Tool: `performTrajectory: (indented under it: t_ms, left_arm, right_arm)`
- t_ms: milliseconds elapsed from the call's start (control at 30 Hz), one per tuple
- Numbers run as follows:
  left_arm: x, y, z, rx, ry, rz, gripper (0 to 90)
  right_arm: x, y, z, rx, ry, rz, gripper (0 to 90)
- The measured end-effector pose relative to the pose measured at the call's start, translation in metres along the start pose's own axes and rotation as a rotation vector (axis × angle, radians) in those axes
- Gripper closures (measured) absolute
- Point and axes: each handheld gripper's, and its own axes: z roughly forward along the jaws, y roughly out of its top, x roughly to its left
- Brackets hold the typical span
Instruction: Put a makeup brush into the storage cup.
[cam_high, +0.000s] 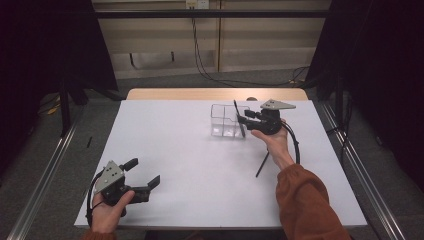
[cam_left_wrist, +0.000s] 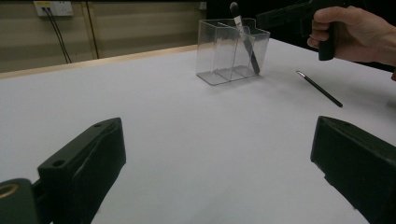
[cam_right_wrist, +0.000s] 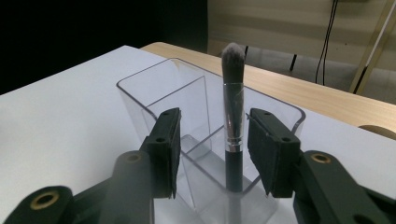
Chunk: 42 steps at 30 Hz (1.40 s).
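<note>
Standing upright between the parted jaws of the right gripper (cam_right_wrist: 212, 154), a black-handled makeup brush with a silver ferrule and grey bristle tip (cam_right_wrist: 232, 126) rests inside the clear plastic organiser box with inner dividers (cam_right_wrist: 154, 98). The jaws stand off the handle on either side, with a gap showing at each pad, so the brush is released and leaning on the box's own wall, its foot in the compartment nearest that gripper. From the left gripper view the same brush tilts against the far rim.

A second brush, thin and black with a small pale tip (cam_left_wrist: 319, 88), lies flat on the white table (cam_high: 190, 165), below and behind the right gripper, beside the person's wrist, well apart from the box. The left gripper (cam_high: 145, 176) sits at the near edge with its jaws wide apart and nothing between them, far from both brushes.

By my reckoning, these brushes are light, stiff and slim, with smooth lacquered handles that may slip or roll under a loose pinch. The best hold is mid-handle or just below the ferrule, never on the soft bristles. The box looks light and hard, likely to slide or tip if bumped.

Count: two brushes, one box, two grippers, one table.
</note>
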Motion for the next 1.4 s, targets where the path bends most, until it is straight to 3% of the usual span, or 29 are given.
performTrajectory:
  t_ms: [233,900,1067,1400]
  left_arm:
    - [0.001,0.000,-0.001,0.002,0.001,0.001,3.2]
    - [0.002,0.001,-0.003,-0.006,0.021,-0.001,3.2]
    - [0.003,0.001,-0.004,-0.008,0.024,-0.003,3.2]
    - [0.003,0.002,-0.004,-0.012,0.022,0.001,3.2]
  right_arm:
    - [0.005,0.001,-0.013,-0.028,0.014,-0.011,35.0]
    - [0.010,-0.008,-0.049,-0.033,0.042,0.010,3.3]
    - [0.010,-0.012,-0.058,-0.028,0.053,0.026,3.8]
    - [0.018,-0.025,-0.077,-0.023,0.004,0.000,2.8]
